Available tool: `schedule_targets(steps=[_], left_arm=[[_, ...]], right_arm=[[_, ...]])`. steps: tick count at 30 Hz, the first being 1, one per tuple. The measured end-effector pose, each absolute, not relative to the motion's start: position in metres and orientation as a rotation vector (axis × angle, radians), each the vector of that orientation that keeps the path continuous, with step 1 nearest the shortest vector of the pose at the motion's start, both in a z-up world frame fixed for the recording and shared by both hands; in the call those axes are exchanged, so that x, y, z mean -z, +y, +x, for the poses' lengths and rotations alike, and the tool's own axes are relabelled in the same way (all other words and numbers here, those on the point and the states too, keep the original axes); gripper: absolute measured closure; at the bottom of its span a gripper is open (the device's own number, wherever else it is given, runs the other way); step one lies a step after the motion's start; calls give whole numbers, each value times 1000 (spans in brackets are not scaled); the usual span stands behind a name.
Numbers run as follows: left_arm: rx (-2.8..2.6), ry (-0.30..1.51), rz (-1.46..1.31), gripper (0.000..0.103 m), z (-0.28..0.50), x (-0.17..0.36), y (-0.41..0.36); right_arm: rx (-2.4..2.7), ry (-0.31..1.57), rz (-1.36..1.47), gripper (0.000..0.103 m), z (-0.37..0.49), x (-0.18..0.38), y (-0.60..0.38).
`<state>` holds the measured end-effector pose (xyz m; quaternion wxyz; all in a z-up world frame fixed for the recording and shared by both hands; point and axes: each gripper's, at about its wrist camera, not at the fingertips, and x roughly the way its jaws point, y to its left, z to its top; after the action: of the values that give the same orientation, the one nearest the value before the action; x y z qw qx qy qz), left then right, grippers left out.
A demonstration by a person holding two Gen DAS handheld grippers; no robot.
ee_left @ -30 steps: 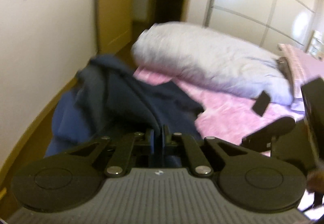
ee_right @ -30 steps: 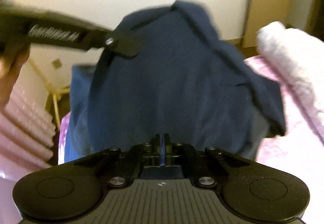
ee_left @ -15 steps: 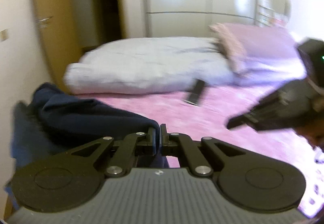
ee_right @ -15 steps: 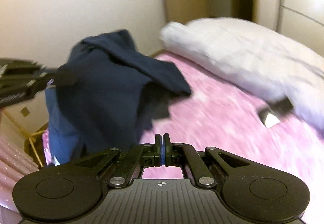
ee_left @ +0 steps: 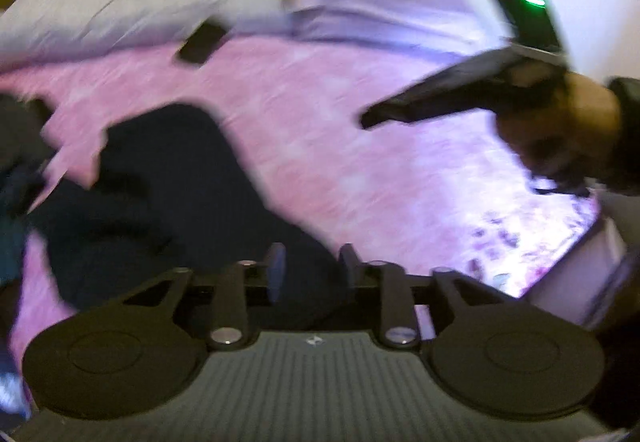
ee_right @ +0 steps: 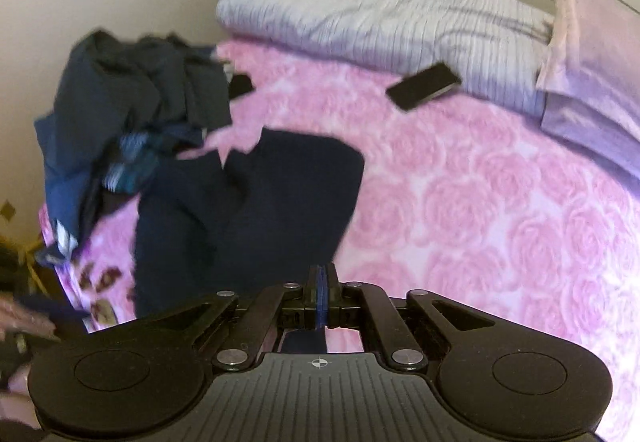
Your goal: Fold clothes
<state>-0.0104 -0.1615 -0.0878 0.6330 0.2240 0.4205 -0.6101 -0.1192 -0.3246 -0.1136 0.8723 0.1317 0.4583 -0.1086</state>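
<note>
A dark navy garment (ee_right: pixel 256 202) lies spread on the pink rose bedspread (ee_right: pixel 500 210). My right gripper (ee_right: pixel 321 284) is shut on the garment's near edge. In the left wrist view the same garment (ee_left: pixel 168 198) lies on the bed under my left gripper (ee_left: pixel 310 268), whose jaws stand apart with nothing between them. The right gripper shows there too, at the right (ee_left: pixel 460 98), held by a hand. That view is blurred.
A heap of other dark blue clothes (ee_right: pixel 136 102) sits at the bed's left corner by the wall. A folded grey striped duvet (ee_right: pixel 380 18) and pink pillows (ee_right: pixel 592 62) lie at the back. A black phone (ee_right: pixel 424 86) lies near the duvet.
Both grippers have swung down and laid the navy garment onto the bedspread. My left gripper has opened and let go of it. My right gripper still grips its edge.
</note>
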Motion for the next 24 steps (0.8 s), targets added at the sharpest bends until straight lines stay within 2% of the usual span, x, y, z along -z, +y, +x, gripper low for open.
schedule_targets(steps=[1, 2, 3, 7, 9, 12, 17, 18, 19, 20, 21, 22, 23, 24], left_arm=[[1355, 969, 538, 68, 5, 95, -160], [1300, 976, 574, 66, 23, 104, -156], [1260, 987, 606, 66, 41, 113, -154], [1101, 1019, 683, 61, 113, 144, -138], [1071, 1026, 678, 49, 144, 159, -136], [1071, 1057, 687, 40, 181, 185, -145], [1164, 1094, 728, 39, 209, 230, -166], [1182, 1110, 728, 39, 212, 236, -170], [1201, 1126, 727, 40, 214, 242, -173], [1220, 1142, 726, 40, 217, 248, -177], [1237, 1157, 724, 46, 219, 253, -181], [1246, 1167, 716, 55, 221, 251, -185], [1252, 1175, 711, 78, 223, 249, -189], [1250, 1174, 721, 92, 224, 243, -193]], right_arm=[[221, 975, 270, 42, -116, 120, -320], [212, 985, 266, 11, -111, 125, -314], [193, 987, 267, 10, -102, 127, -306], [33, 1065, 269, 10, -43, 153, -267], [-63, 1107, 222, 10, -19, 176, -236], [-193, 1164, 134, 10, 9, 215, -187], [-234, 1230, -76, 11, 26, 273, -124], [-203, 1229, -58, 14, 25, 275, -128], [-172, 1228, -39, 39, 24, 276, -131], [-140, 1226, -21, 52, 22, 277, -135], [-111, 1218, 20, 58, 20, 274, -143], [-84, 1201, 90, 73, 15, 265, -155], [-58, 1183, 159, 77, 10, 255, -168], [-31, 1165, 228, 78, 5, 246, -180]])
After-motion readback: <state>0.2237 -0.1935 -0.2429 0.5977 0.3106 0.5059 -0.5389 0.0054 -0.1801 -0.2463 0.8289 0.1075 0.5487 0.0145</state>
